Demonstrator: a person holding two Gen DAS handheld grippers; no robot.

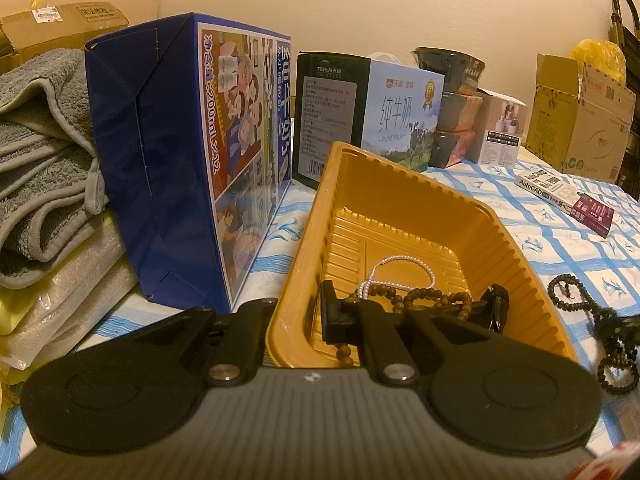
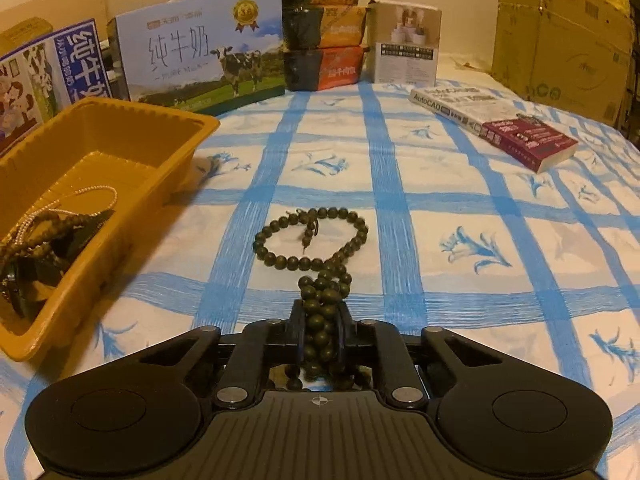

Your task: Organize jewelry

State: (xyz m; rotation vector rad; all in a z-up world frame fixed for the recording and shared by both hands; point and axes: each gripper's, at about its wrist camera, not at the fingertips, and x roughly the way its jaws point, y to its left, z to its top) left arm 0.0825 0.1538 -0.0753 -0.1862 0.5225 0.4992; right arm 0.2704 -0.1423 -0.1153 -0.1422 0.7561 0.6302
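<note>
The right gripper (image 2: 321, 334) is clenched on a dark bead necklace (image 2: 316, 248): a bunch of its beads is pinched between the two fingers, and the rest trails forward onto the blue-checked cloth (image 2: 460, 184), ending in an open loop lying flat. To the left of that loop, well apart from it, stands the yellow tray (image 2: 120, 120).

The left wrist view looks straight into that tray (image 1: 400, 184). The left gripper (image 1: 412, 312) reaches in over the near rim with its fingers spread wide apart and grasping nothing. Between and just beyond them a brown bead string (image 1: 416, 300) lies on the ribbed tray floor, with one end hanging down in front of the left finger. A thin white pearl chain (image 1: 400, 268) loops just beyond it. In the right wrist view both strings show only as a tangle at the tray's near left end, partly hidden by its wall.

Only the left view shows the folded grey towel (image 1: 44, 152) far left, beside a blue milk carton box (image 1: 188, 156) standing just left of the tray. In that view the dark necklace (image 1: 576, 292) shows only at the right edge, blurred where it is gripped.

Only the right view shows fully the pale milk box (image 2: 204, 48) beyond the tray, the stacked food bowls (image 2: 320, 28), and the book (image 2: 496, 120) lying far right on the cloth.
</note>
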